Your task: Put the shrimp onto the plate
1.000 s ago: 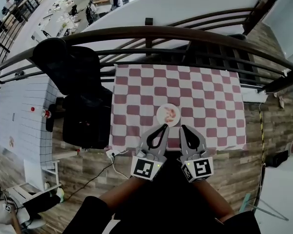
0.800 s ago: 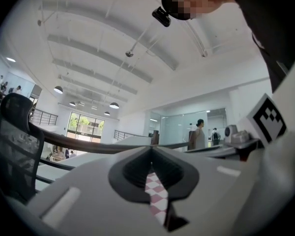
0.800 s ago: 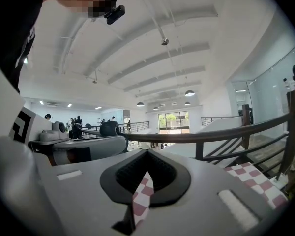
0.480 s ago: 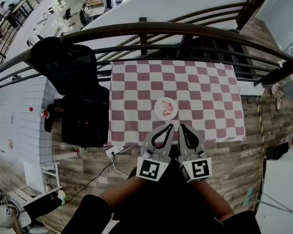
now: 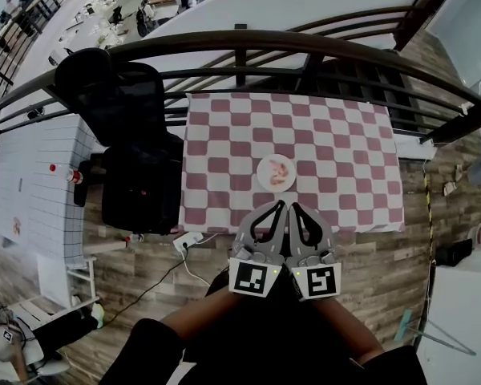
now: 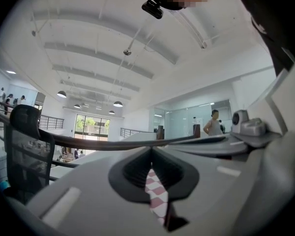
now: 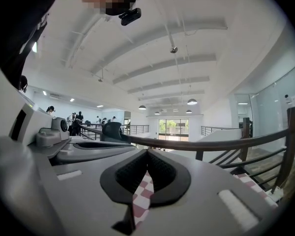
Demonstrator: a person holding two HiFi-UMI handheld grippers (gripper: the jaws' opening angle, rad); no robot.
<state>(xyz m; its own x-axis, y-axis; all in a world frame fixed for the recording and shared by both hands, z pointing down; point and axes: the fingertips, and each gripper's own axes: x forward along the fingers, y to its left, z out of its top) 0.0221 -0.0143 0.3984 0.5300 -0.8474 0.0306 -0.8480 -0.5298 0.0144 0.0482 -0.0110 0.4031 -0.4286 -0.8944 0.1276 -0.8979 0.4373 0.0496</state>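
Observation:
On the red-and-white checked tablecloth (image 5: 321,135), just in front of centre, stands a small white plate (image 5: 264,179) with a pink shrimp (image 5: 280,169) lying on it. My left gripper (image 5: 277,207) and right gripper (image 5: 297,208) are held side by side over the table's near edge, short of the plate and pressed against each other. Both are shut with nothing between the jaws. In the left gripper view the left gripper (image 6: 150,154) has its jaws closed, with only a sliver of checked cloth showing through. The right gripper (image 7: 147,152) looks the same in its own view.
A black office chair (image 5: 128,135) stands against the table's left side. A dark curved railing (image 5: 305,50) runs along the far edge. A white table (image 5: 32,183) sits further left. A power strip and cable (image 5: 188,243) lie on the wooden floor near the front left corner.
The two grippers have drawn together until they touch, both staying shut. The shrimp and plate have not moved on the cloth.

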